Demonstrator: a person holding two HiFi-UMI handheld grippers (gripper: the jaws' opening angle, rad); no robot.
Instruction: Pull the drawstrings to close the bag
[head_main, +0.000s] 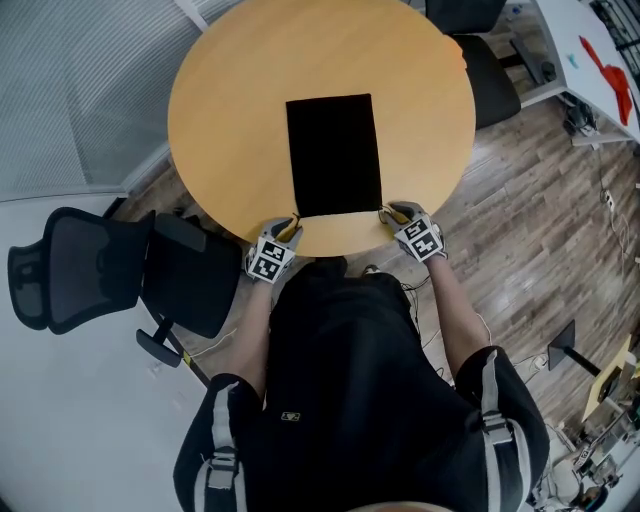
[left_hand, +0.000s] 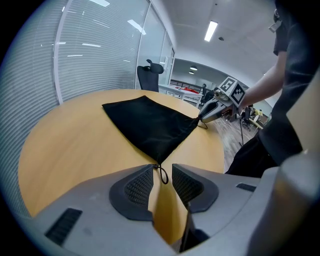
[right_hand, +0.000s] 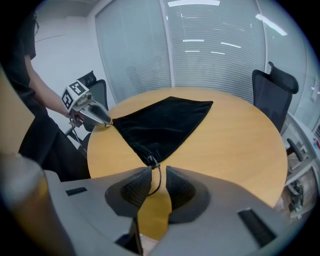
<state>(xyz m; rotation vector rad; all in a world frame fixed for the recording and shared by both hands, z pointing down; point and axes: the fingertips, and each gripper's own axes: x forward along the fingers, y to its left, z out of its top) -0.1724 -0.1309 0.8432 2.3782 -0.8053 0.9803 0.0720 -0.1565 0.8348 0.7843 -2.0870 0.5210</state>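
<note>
A flat black drawstring bag (head_main: 334, 154) lies on the round wooden table (head_main: 230, 90), its mouth toward the near edge. My left gripper (head_main: 287, 231) sits at the bag's near left corner, my right gripper (head_main: 393, 212) at the near right corner. In the left gripper view the jaws (left_hand: 162, 169) stand apart around a small black cord loop (left_hand: 163, 176) that comes off the bag's corner (left_hand: 152, 127). In the right gripper view the gripper (right_hand: 157, 172) is likewise open, with the other drawstring (right_hand: 158, 184) hanging loose between the pads, untouched.
A black office chair (head_main: 90, 265) stands left of the table, close to my left arm, and another (head_main: 490, 70) at the far right. A white desk (head_main: 590, 60) lies beyond it. Glass walls with blinds (right_hand: 215, 45) border the far side.
</note>
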